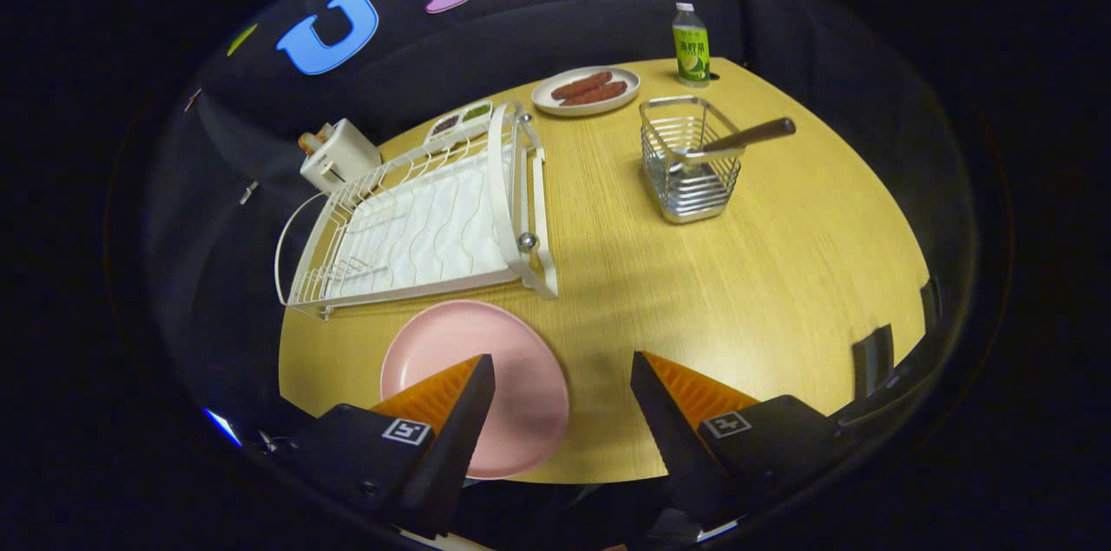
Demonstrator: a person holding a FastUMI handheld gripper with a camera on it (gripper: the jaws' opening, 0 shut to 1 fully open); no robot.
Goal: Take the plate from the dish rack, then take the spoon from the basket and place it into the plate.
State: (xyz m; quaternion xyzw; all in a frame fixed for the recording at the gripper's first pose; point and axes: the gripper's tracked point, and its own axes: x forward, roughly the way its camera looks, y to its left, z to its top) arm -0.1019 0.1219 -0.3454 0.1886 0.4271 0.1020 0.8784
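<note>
- The gripper (562, 377) hangs above the near end of the wooden table (781, 273), its fingers spread wide apart and grasping nothing.
- The pink plate (512, 360) lies flat on the table just in front of the dish rack, under the left finger, which covers part of it; it is out of the rack, so by my reading the first step is done.
- The white dish rack (417, 230) stands just beyond the plate, its slots bare.
- The spoon (738, 139) is well beyond the fingers, to the right of the dish rack: it leans in the wire basket (690, 160) with its dark handle sticking out over the rim, away from the rack.
- Handling, as I judge it: the spoon looks light, stiff and thin, with a smooth handle that could twist or slip in a loose pinch. The free stretch of handle above the basket rim is the place to grip, then lift up and out so the bowl does not catch the wires.
- Farther than the dish rack sit a plate of sausages (586, 89) and a bottle (691, 46); a toaster (338, 156) stands beside the rack's far left corner.
</note>
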